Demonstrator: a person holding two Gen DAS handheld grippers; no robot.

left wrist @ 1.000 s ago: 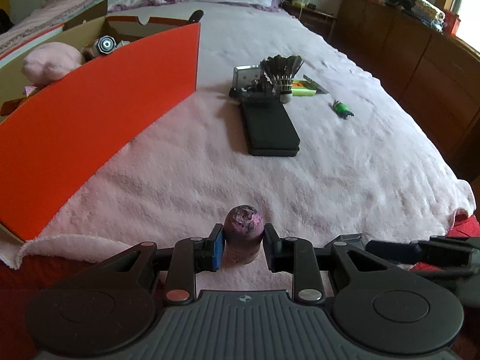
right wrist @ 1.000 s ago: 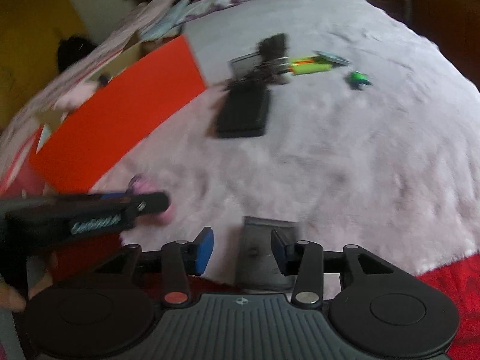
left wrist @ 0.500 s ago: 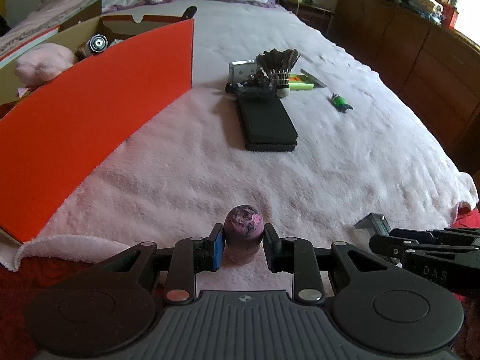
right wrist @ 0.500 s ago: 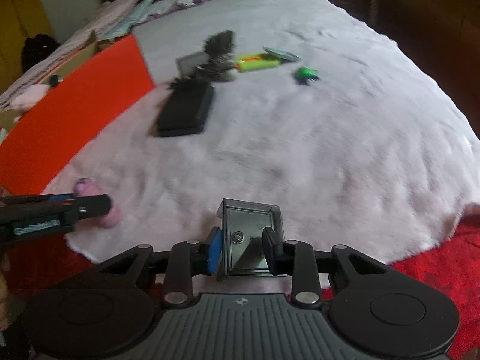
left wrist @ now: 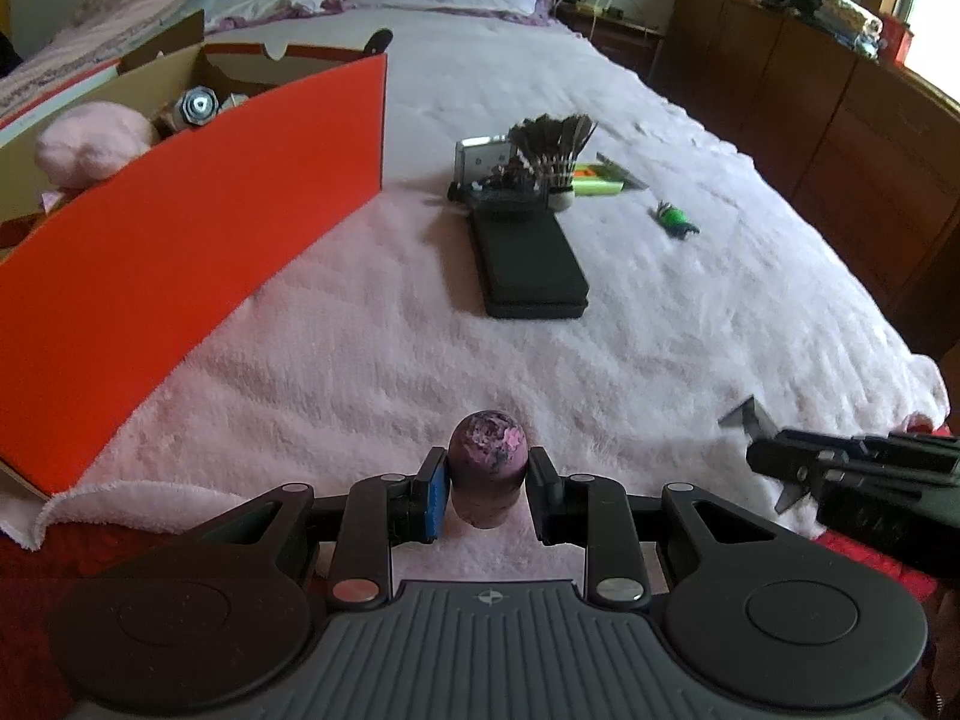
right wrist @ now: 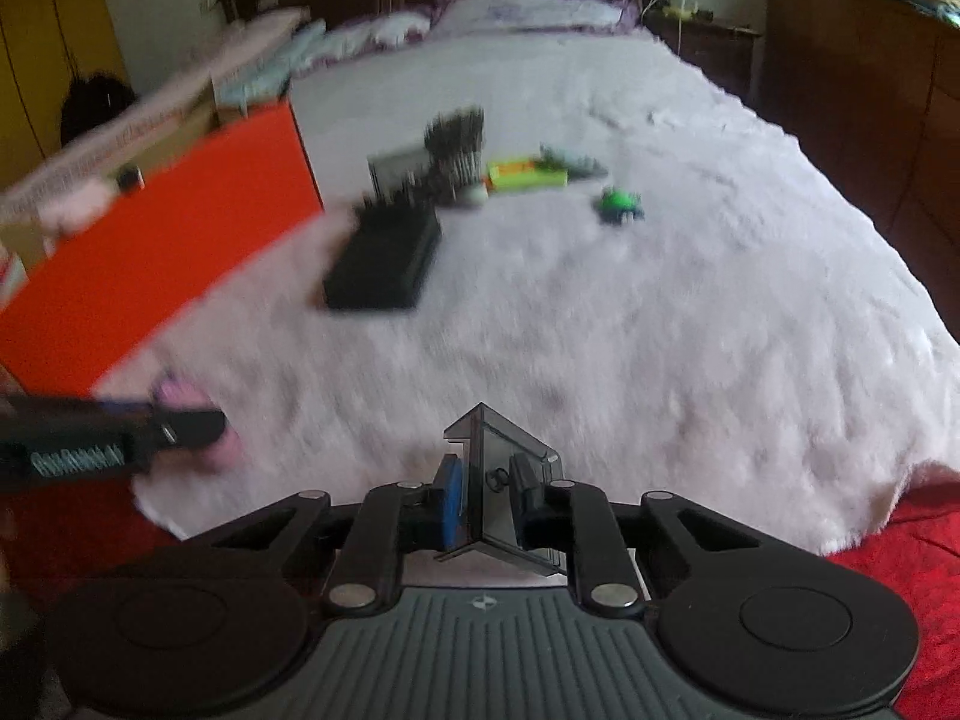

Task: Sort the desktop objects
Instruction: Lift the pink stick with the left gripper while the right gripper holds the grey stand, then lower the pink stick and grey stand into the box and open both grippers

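The left gripper (left wrist: 487, 483) clamps a rounded purple mottled stopper (left wrist: 488, 463) near the pink fleece blanket's (left wrist: 372, 360) front edge. The right gripper (right wrist: 485, 495) clamps a smoky transparent plastic box (right wrist: 501, 477) there. Bare blanket lies ahead before the flat black case (left wrist: 531, 261).

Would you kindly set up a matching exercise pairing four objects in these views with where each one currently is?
Things:
1. purple egg-shaped object
2. clear smoky plastic case
3. pink plush toy
4. black flat case

Places:
A. inside the cardboard box
B. lying on the pink blanket
C. between the left tongs
D. between the right tongs

Pairs: 1-C, 2-D, 3-A, 4-B
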